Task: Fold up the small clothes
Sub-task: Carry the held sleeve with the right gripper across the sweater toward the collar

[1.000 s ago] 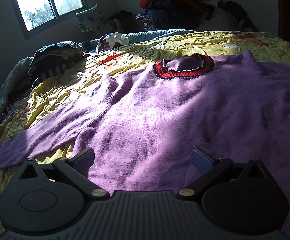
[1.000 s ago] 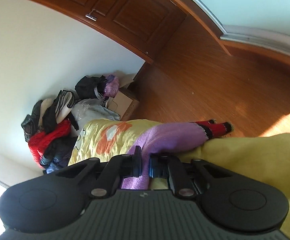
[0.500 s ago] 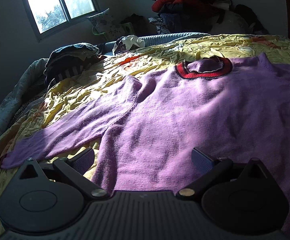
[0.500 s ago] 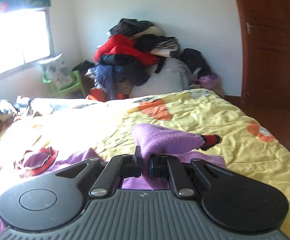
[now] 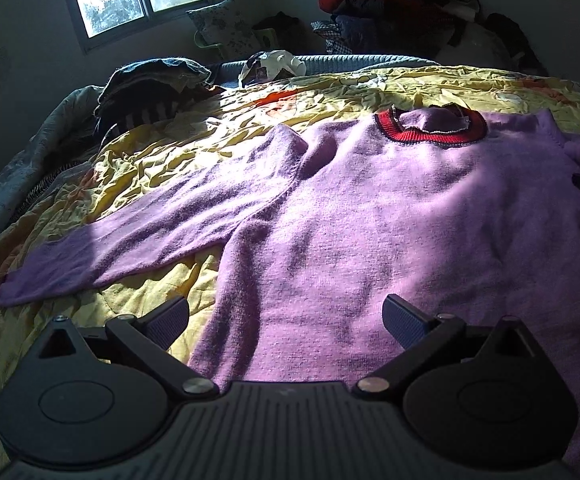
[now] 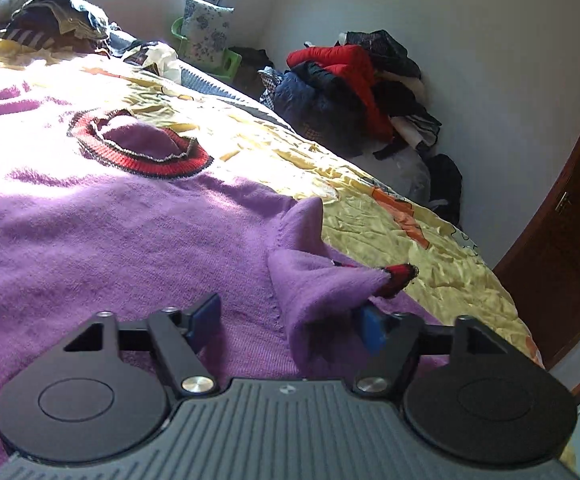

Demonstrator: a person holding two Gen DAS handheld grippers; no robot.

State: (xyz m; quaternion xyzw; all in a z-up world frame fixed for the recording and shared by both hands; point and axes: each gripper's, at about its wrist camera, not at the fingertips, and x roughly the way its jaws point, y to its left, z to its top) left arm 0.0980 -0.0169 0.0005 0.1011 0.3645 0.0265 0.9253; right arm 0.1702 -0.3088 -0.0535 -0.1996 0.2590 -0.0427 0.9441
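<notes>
A purple sweater [image 5: 370, 208] with a red collar [image 5: 430, 134] lies flat on the yellow bedspread [image 5: 162, 160]. Its left sleeve [image 5: 138, 240] stretches out to the left. My left gripper [image 5: 286, 316] is open and empty just above the sweater's lower hem. In the right wrist view the same sweater [image 6: 110, 232] fills the left, and its right sleeve [image 6: 322, 280] with a red cuff [image 6: 398, 276] lies folded onto the body. My right gripper [image 6: 286, 320] is open, with the sleeve draped loose against its right finger.
A stack of dark clothes [image 5: 150, 84] sits at the bed's far left. A pile of red and dark garments [image 6: 354, 84] stands in the room's corner. A green chair with a floral pillow [image 6: 206, 36] is under the window. A wooden door [image 6: 570, 220] is at right.
My right gripper opened and let go of the right sleeve, which now lies folded over the sweater's body. The left gripper drifted a little to the left, still open.
</notes>
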